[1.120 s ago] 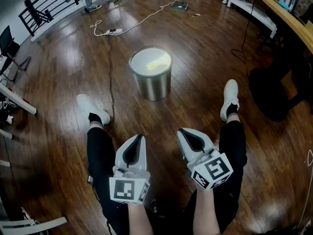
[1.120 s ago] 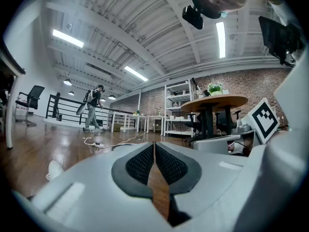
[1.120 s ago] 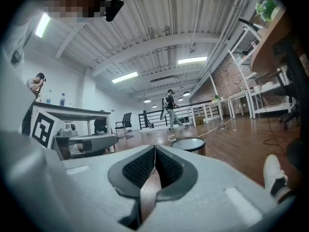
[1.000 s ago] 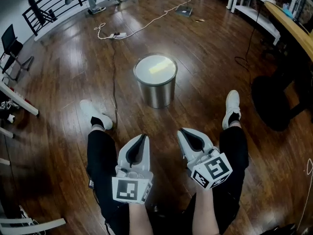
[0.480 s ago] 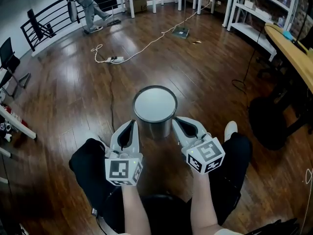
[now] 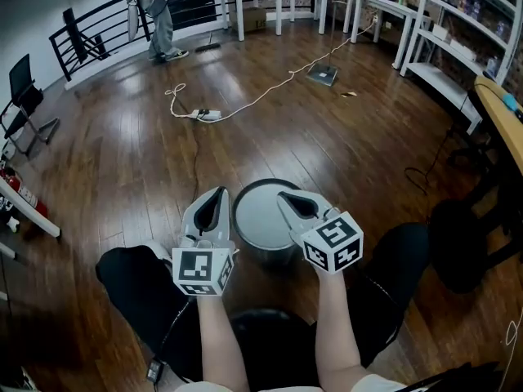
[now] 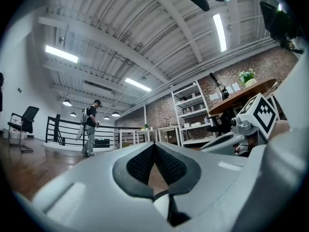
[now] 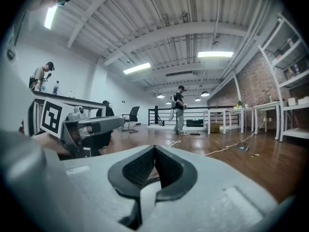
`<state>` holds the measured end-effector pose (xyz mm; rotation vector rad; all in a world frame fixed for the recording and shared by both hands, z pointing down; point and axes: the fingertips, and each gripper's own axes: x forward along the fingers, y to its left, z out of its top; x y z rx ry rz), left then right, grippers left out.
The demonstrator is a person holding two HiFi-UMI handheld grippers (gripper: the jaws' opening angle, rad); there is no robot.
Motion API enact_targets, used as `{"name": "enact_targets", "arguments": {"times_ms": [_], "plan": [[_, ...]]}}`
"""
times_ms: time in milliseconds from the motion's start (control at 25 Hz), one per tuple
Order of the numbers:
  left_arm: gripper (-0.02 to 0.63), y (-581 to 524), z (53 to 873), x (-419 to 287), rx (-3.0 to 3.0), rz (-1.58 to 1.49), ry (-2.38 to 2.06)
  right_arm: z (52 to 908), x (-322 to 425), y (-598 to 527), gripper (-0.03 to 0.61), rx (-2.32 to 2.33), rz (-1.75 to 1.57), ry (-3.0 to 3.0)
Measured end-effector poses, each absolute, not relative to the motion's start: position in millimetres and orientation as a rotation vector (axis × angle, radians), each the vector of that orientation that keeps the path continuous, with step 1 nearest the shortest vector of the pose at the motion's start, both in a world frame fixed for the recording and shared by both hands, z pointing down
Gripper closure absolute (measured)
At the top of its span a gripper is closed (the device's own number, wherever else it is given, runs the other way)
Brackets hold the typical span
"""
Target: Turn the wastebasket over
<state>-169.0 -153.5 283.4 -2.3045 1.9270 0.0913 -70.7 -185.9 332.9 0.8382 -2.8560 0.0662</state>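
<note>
The white left gripper point(image 6: 217, 196) was shut tight and held nothing, just left of the round silver metal wastebasket point(image 6: 257, 219). The basket stood on the dark wooden floor point(image 6: 122, 153), near the person's knees. The white right gripper point(image 6: 284, 197), shut and empty too, hung over its right edge. Both arms reached forward, nearly level, probably to get on both sides and tip it.

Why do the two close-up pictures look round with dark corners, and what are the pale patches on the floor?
Left gripper view and right gripper view: wide-angle lenses squeeze the room into a circle, leaving the corners black. Head view: the glossy wooden floor shows pale streaks of glare, and the shelves bow near the edge.
</note>
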Motion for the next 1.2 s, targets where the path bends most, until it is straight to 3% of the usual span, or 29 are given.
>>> {"name": "enact_targets", "arguments": {"times_ms": [240, 360, 600, 720, 840, 920, 1200], "plan": [[0.586, -189, 300, -212, -2.228, 0.079, 2.052, 388, -144, -196, 0.575, 0.455, 0.135, -2.712], [0.549, -200, 308, -229, -2.212, 0.075, 2.106, 426, -176, -182, 0.449, 0.258, 0.13, -2.589], [0.433, -201, 341, -258, -2.205, -0.004, 2.23, 514, -201, -150, 0.366, 0.041, 0.168, -2.3], [0.42, -199, 352, -270, -2.185, -0.002, 2.293, 544, -205, -156, 0.322, 0.111, 0.134, -2.213], [0.42, -199, 356, -277, -2.171, 0.01, 2.328, 552, -210, -164, 0.324, 0.19, 0.06, -2.191], [0.42, -199, 356, -277, -2.172, 0.025, 2.335, 555, -209, -169, 0.4, 0.246, 0.028, -2.178], [0.422, -201, 363, -270, -2.203, 0.02, 2.337, 552, -215, -176, 0.439, 0.394, 0.064, -2.223]]}}
